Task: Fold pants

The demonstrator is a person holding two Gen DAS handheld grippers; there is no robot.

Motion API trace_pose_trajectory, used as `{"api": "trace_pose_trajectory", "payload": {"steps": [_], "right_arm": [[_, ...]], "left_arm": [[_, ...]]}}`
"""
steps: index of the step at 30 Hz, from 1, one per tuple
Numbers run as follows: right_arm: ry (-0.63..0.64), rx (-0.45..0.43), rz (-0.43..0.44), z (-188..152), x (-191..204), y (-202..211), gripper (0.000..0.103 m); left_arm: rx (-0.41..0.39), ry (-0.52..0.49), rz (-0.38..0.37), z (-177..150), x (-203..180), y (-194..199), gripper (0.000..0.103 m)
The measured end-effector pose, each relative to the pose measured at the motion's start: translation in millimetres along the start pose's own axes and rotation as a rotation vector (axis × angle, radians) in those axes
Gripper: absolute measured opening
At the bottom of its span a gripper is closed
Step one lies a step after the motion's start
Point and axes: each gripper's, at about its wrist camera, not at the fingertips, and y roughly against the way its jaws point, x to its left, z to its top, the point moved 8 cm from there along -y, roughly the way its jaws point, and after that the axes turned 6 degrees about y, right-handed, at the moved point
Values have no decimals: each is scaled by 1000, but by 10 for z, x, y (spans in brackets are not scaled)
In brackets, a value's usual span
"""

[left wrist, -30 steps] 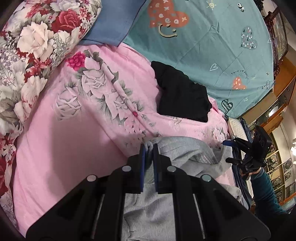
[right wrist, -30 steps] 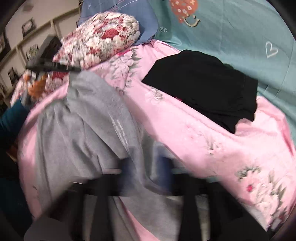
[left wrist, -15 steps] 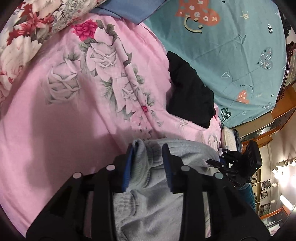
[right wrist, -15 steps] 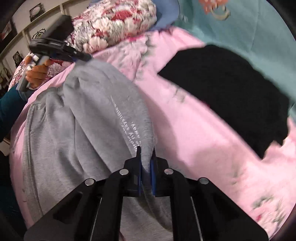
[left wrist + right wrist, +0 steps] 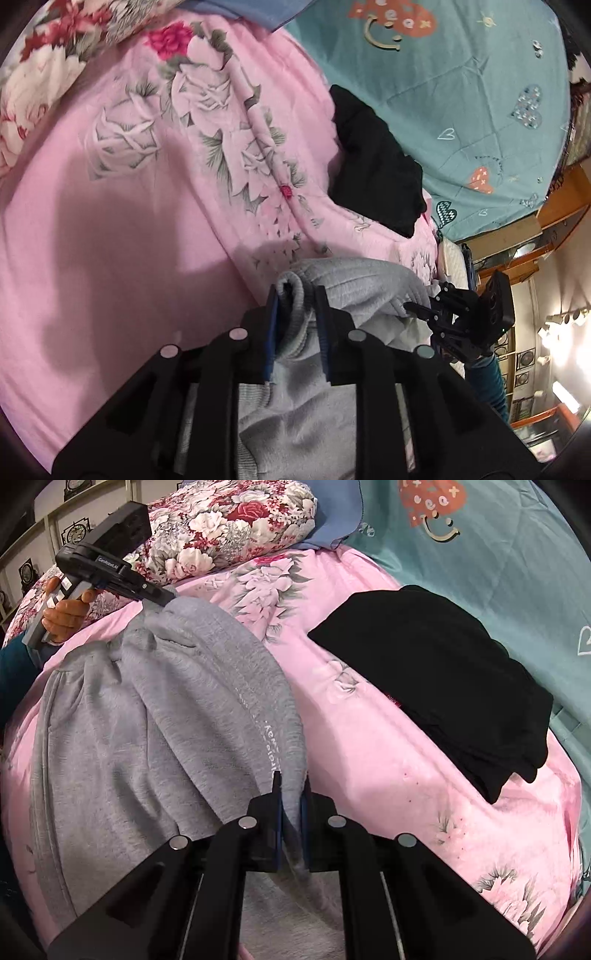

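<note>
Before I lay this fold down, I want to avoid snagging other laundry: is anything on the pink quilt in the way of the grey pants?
Nothing visible does. The grey pants lie on bare pink quilt; the black garment sits apart, to their right.

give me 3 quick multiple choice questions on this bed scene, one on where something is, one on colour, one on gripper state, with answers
1. Where does the black garment lie?
A. on the pink floral quilt
B. on the floral pillow
C. on top of the grey pants

2. What colour are the pants being folded?
A. blue
B. grey
C. black

3. How is the right gripper?
A. open above the quilt
B. shut on nothing
C. shut on the pants

Answers: 1 A, pink quilt shows around it and it lies apart from the pants. 2 B, the cloth is grey fleece. 3 C, a grey fold is pinched between its fingers.
</note>
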Motion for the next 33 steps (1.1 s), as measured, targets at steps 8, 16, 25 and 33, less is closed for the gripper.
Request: {"api": "trace_pose_trajectory", "payload": {"steps": [8, 16, 25, 33], "right_arm": [[-12, -6, -13, -15, -32, -35, 8], [-32, -77, -166, 360, -288, 392, 8], [130, -152, -306, 310, 579, 1102, 8], [336, -112, -74, -476, 2298, 831, 7]], "left_arm": [[-131, -99, 66, 79, -202, 123, 7], [-323, -241, 47, 38, -668, 665, 6], [-339, -410, 137, -885, -594, 1108, 8], [-283, -296, 178, -1675, 196, 1179, 10]]}}
